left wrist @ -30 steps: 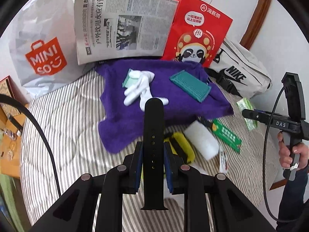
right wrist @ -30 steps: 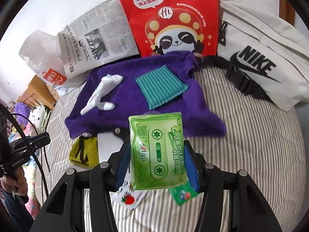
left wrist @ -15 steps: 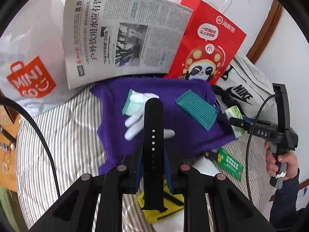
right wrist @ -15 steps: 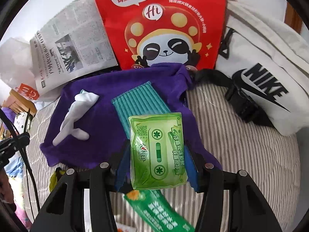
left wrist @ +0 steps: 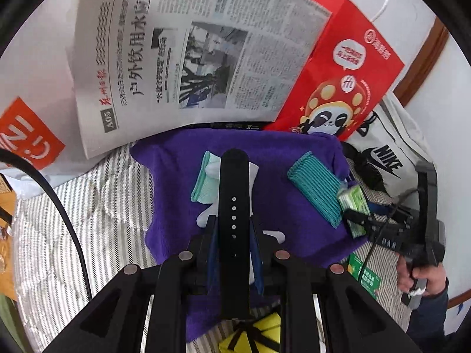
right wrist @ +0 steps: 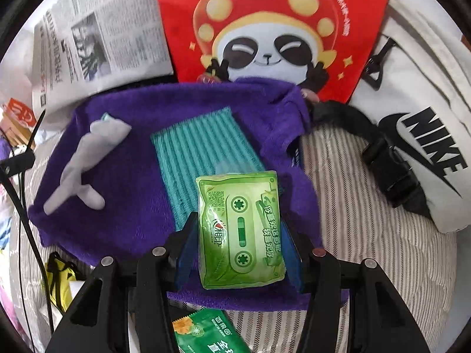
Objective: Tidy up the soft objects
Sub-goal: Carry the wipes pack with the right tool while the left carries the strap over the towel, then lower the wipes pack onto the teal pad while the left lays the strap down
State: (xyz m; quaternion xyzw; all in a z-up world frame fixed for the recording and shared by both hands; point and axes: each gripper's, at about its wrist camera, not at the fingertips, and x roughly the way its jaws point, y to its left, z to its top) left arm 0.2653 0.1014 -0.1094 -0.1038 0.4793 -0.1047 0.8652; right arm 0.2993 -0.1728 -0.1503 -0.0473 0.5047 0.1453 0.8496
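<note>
A purple towel (left wrist: 291, 220) (right wrist: 132, 176) lies on the striped bed. On it lie a white glove (right wrist: 79, 164) (left wrist: 253, 173), a teal ribbed cloth (right wrist: 200, 153) (left wrist: 318, 188) and a small mint-green cloth (left wrist: 203, 182). My left gripper (left wrist: 234, 235) is shut on a black watch strap (left wrist: 234, 206), held over the towel above the glove. My right gripper (right wrist: 240, 235) is shut on a green tissue pack (right wrist: 240, 229) (left wrist: 353, 206), held over the towel's right part beside the teal cloth.
A newspaper (left wrist: 182, 58), a red panda bag (left wrist: 338, 82) (right wrist: 273, 29), a white Nike bag (right wrist: 418, 123) and a Miniso bag (left wrist: 26, 141) stand at the back. A yellow item (left wrist: 259, 335) (right wrist: 59, 276) and a green packet (right wrist: 206, 335) (left wrist: 365, 276) lie on the bed in front of the towel.
Both grippers have moved forward over the purple towel, each still holding its item. The right gripper has come in from the right to beside the teal cloth.
</note>
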